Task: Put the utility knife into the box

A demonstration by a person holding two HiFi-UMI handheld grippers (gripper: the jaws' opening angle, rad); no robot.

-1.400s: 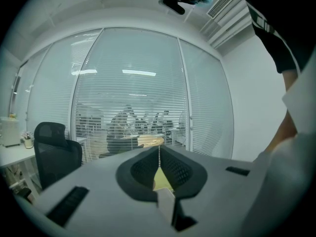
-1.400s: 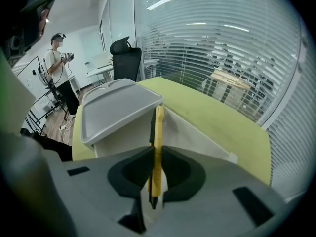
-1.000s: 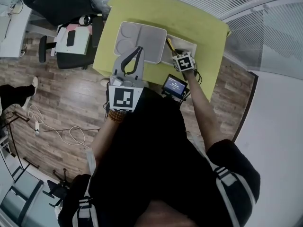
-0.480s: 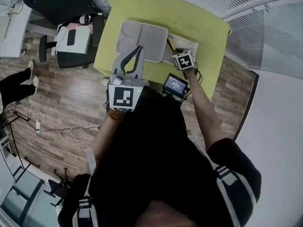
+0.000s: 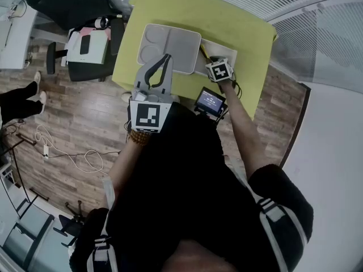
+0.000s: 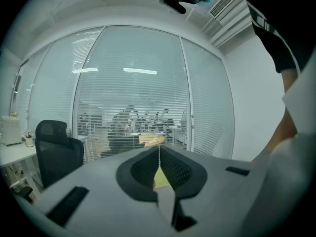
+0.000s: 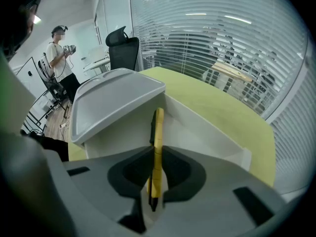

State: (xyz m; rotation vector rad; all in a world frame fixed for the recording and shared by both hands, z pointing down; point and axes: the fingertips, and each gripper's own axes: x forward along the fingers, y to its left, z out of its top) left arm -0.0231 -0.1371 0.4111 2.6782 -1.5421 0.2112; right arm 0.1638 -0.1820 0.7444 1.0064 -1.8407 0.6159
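My right gripper (image 7: 154, 158) is shut on the yellow utility knife (image 7: 158, 132), which points forward over the open white box (image 7: 202, 132). In the head view the knife (image 5: 203, 52) sticks out past the right gripper (image 5: 213, 63) above the box (image 5: 224, 53) on the yellow-green table (image 5: 227, 27). A grey lid (image 5: 170, 47) lies against the box's left side; its rim (image 7: 113, 98) shows beside the knife. My left gripper (image 5: 164, 60) hovers over the table's near edge, shut and empty. In its own view the left gripper (image 6: 159, 158) points up at a glass wall.
A small screen device (image 5: 210, 102) sits at the table's front edge below the right gripper. A black office chair (image 5: 74, 1) and a side chair with papers (image 5: 88, 47) stand left of the table. Someone's legs (image 5: 20, 103) are at far left; a person (image 7: 60, 51) stands in the background.
My right gripper with the knife has edged slightly farther over the box. The left gripper has stayed where it was.
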